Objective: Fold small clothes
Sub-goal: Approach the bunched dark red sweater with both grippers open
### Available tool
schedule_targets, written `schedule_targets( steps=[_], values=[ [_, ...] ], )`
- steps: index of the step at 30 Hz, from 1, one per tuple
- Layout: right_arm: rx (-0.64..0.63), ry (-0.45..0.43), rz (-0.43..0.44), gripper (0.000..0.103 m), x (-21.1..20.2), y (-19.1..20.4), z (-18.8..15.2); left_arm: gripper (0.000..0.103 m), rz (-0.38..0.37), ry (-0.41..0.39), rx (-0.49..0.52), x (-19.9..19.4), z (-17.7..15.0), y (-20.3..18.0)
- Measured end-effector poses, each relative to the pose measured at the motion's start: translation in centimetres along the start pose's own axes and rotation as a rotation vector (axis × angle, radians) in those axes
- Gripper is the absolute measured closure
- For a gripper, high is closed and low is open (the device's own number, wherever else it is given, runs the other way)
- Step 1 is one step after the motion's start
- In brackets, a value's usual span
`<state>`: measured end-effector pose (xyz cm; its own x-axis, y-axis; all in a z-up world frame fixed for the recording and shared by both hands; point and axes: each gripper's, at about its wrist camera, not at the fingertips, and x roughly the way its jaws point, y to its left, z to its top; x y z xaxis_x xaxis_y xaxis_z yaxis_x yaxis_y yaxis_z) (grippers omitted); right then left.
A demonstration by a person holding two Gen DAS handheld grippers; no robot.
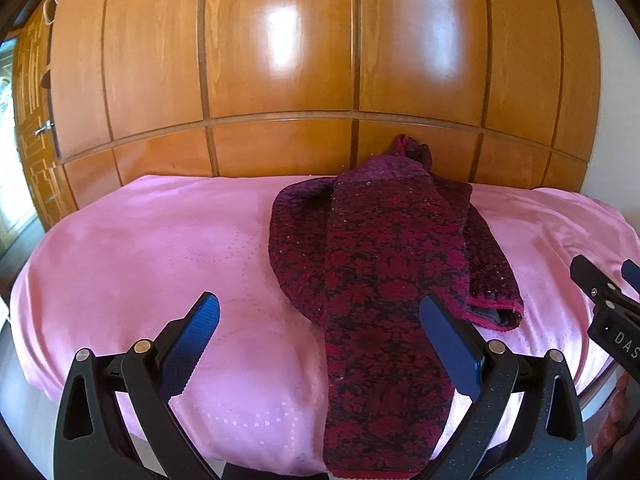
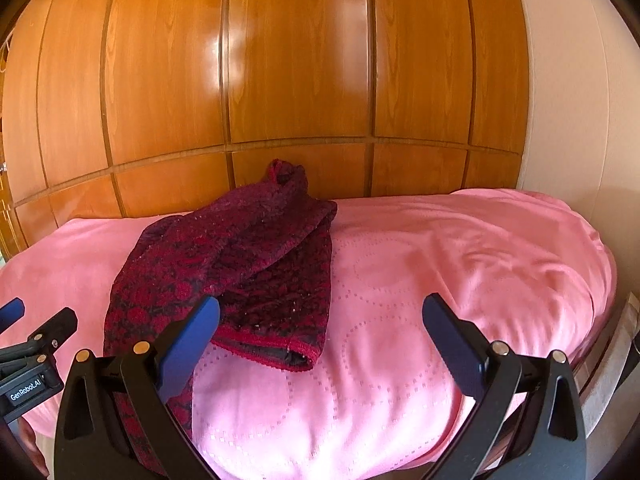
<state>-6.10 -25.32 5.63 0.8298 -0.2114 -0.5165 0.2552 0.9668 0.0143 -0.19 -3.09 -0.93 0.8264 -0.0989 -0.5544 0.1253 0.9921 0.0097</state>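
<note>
From the right wrist view, a small white label [image 2: 25,390] on the black plastic body of the left gripper [image 2: 28,340], low at the left edge, reads "GenRobot.AI" in dark letters. From the left wrist view, pale letters "DAS" [image 1: 626,343] stand on the black body of the right gripper [image 1: 608,280] at the far right edge, where the frame cuts the word off. No other writing can be read.

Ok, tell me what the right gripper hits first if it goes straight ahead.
Probably the pink quilted bedspread: the open right gripper points at bare cover, just right of the dark red patterned knit garment. Depth is uncertain.
</note>
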Motion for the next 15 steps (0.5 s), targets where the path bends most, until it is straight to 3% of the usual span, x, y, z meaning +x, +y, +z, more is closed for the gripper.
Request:
schedule_targets(
  steps=[15],
  values=[
    [0.018, 0.014, -0.013, 0.002, 0.1, -0.9, -0.5, 0.004, -0.065, 0.017, 0.064, 0.7, -0.2, -2.2]
  ],
)
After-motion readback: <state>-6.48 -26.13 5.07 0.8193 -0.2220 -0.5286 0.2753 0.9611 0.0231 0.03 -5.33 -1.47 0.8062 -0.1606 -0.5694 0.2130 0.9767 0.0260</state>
